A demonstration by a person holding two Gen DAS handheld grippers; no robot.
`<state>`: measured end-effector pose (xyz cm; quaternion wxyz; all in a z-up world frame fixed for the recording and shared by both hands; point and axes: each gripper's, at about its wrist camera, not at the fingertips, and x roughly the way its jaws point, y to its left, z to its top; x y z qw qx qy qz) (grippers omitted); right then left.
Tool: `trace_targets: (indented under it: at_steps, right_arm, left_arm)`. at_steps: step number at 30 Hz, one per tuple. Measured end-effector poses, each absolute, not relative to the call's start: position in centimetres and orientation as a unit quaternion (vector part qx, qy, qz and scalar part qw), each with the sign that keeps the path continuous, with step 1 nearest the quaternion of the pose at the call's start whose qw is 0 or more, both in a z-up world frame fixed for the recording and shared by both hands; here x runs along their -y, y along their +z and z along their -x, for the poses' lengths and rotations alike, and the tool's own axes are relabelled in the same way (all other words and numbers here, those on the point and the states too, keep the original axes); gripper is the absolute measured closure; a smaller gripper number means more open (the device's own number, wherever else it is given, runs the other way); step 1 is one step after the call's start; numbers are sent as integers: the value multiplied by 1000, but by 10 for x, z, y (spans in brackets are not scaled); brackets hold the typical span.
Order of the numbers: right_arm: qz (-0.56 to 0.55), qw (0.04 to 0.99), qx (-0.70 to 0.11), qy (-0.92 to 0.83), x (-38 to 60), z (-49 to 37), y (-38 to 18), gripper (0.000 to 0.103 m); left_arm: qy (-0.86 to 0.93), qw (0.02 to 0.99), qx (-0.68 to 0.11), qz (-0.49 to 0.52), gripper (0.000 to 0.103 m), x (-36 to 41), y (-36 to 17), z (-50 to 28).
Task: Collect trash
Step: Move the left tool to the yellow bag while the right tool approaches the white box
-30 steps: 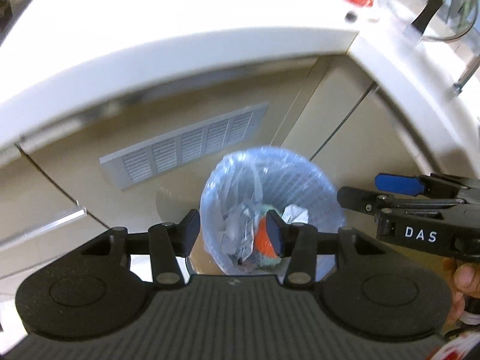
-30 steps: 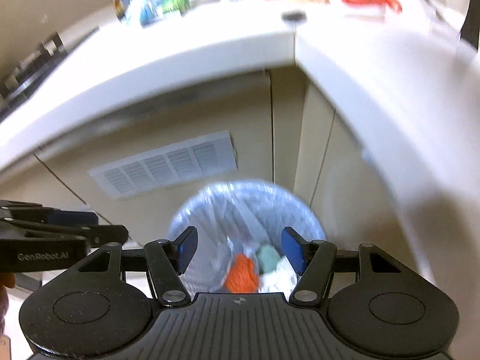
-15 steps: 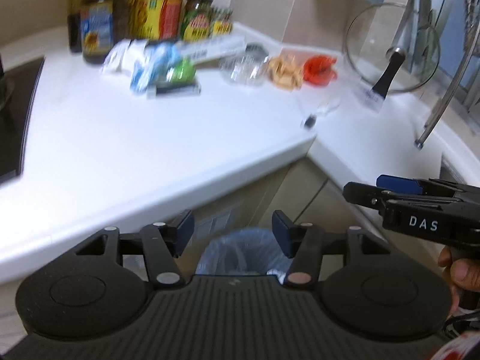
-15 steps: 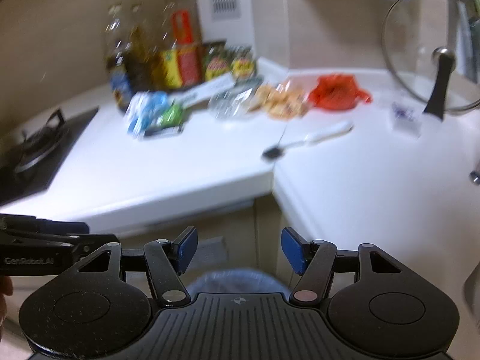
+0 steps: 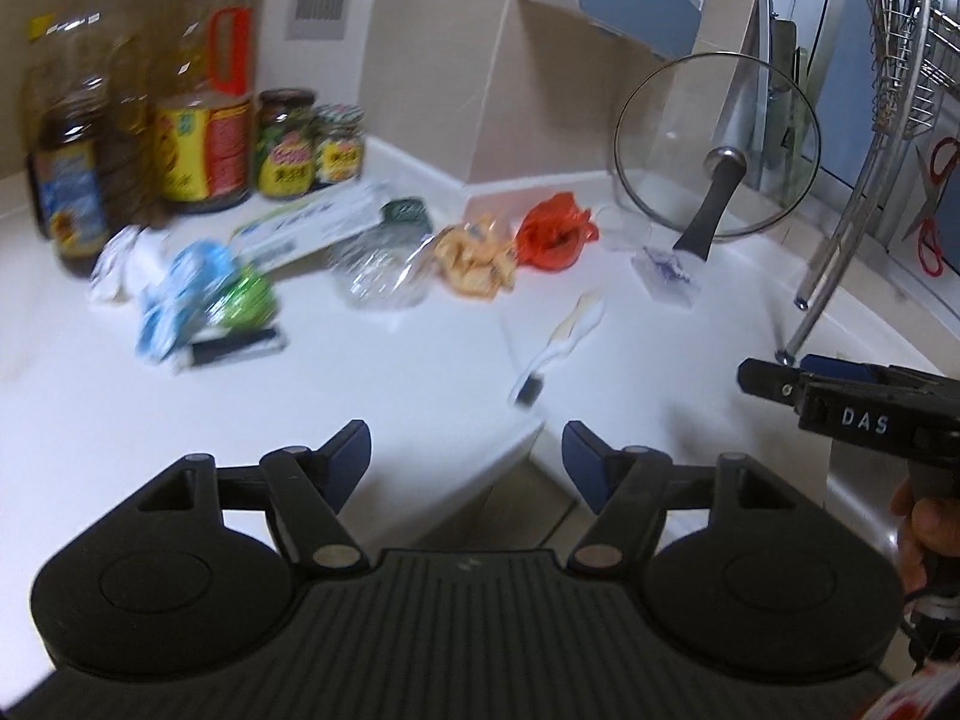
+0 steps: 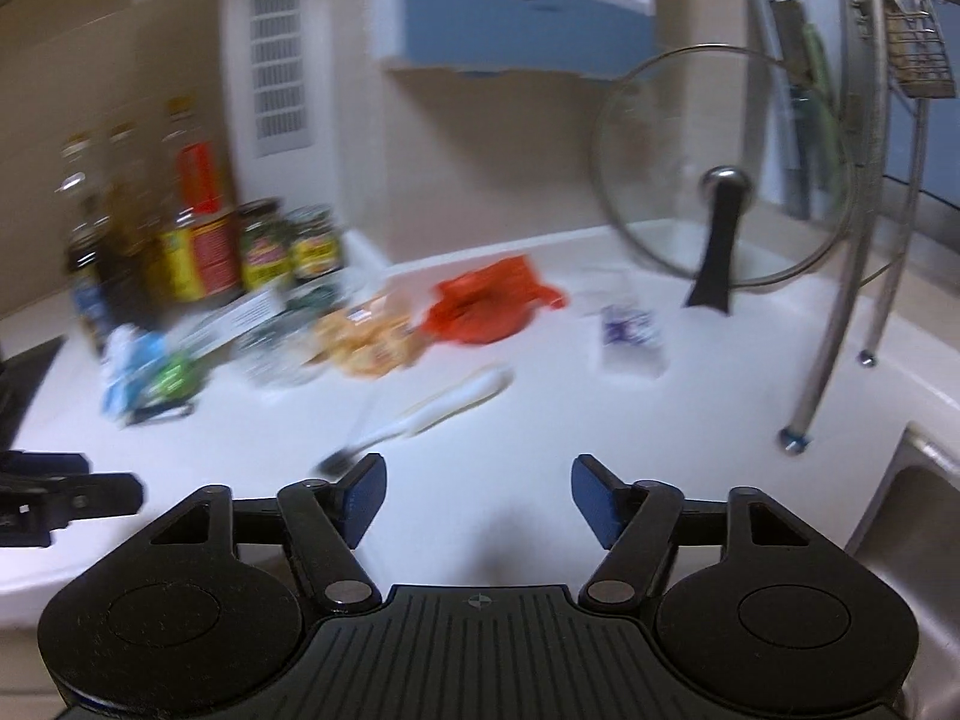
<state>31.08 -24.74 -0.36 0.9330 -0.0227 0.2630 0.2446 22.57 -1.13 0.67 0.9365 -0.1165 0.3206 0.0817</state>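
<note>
both tongs [image 5: 465, 456] [image 6: 474, 495] empty — just widening

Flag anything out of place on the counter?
Yes: loose wrappers strewn on the white counter: a red bag, orange snack packet, clear crumpled plastic, blue-green wrappers. A white brush lies loose near the corner. Nothing spilled.

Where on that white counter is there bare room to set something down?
The near counter in front of the blue-green wrapper is bare. So is the stretch right of the white brush, toward the faucet pipe. It is crowded along the back: bottles, jars, crumpled wrappers and the red bag.
</note>
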Motion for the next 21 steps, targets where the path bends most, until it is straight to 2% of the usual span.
trace_targets:
  at_steps: [13,21]
  right_arm:
    - [-15,937,-270,221,271,-463,-10,28]
    - [-16,929,-291,227,271,-513,-31,28]
  left_arm:
    - [118,920,-339,156,35,3,-24,-383]
    - [167,901,-342,210,35,-8,-57,-439]
